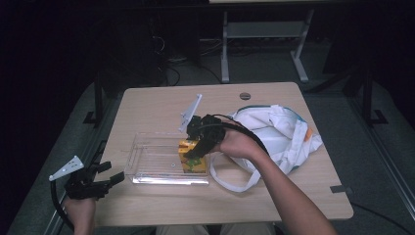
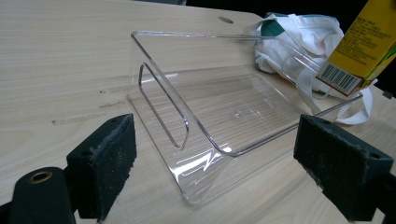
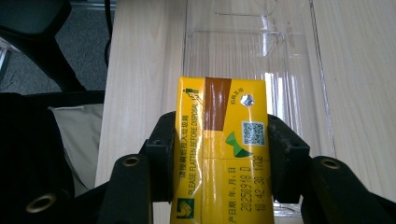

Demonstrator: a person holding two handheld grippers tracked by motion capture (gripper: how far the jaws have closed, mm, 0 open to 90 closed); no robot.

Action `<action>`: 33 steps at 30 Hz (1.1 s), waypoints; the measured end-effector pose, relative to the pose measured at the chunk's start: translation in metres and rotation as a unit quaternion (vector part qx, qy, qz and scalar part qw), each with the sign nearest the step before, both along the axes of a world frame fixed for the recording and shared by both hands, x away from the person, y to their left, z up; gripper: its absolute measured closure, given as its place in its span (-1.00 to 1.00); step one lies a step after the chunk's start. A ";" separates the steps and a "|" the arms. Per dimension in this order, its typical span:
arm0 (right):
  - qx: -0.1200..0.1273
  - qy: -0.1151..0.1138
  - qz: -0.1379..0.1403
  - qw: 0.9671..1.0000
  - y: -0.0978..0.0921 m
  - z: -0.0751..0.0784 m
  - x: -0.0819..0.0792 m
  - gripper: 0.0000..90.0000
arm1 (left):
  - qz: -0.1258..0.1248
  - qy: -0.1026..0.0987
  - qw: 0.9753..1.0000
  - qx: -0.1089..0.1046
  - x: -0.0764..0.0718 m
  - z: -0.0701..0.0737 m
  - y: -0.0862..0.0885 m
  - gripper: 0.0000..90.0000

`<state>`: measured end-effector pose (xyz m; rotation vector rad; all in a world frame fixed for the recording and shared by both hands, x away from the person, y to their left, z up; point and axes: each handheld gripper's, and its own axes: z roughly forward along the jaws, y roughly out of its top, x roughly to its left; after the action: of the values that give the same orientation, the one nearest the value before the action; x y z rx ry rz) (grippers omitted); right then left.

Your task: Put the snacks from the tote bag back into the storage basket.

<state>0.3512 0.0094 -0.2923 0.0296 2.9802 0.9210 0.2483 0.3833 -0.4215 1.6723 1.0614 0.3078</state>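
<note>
A yellow drink carton (image 1: 192,157) (image 3: 219,154) hangs over the right end of a clear plastic bin (image 1: 147,161) (image 2: 224,112) (image 3: 289,65), gripped by my right gripper (image 1: 195,149) (image 3: 218,154), which is shut on its sides. In the left gripper view the carton's (image 2: 362,44) barcode corner shows at top right, above the bin's far end. My left gripper (image 1: 110,172) (image 2: 215,172) stands open at the table's front left, jaws wide apart and nothing between them, pointing at the bin's near end with its slot handle.
A crumpled white cloth bag (image 1: 274,132) (image 2: 299,42) with straps lies right of the bin. The wooden table (image 1: 147,103) has a round grommet hole (image 1: 245,96) at the back. A desk frame (image 1: 264,39) stands on the floor behind.
</note>
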 end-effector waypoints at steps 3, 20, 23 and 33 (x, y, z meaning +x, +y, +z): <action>-0.001 0.000 -0.002 1.000 -0.001 -0.001 0.000 0.15 | 0.000 -0.001 1.000 0.001 0.000 0.000 0.000 -0.72; 0.003 0.004 -0.005 1.000 -0.002 -0.009 0.001 0.15 | 0.000 -0.001 1.000 0.001 0.000 0.000 0.000 -0.72; 0.002 0.002 -0.006 1.000 -0.002 -0.010 0.001 0.15 | 0.001 -0.001 1.000 0.000 0.000 0.000 0.000 -0.72; 0.000 0.005 -0.007 1.000 -0.002 -0.017 0.001 0.15 | 0.001 0.000 1.000 -0.001 0.000 0.000 0.000 -0.72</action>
<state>0.3525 0.0075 -0.3093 0.0544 2.9853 0.9228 0.2481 0.3833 -0.4214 1.6694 1.0623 0.3087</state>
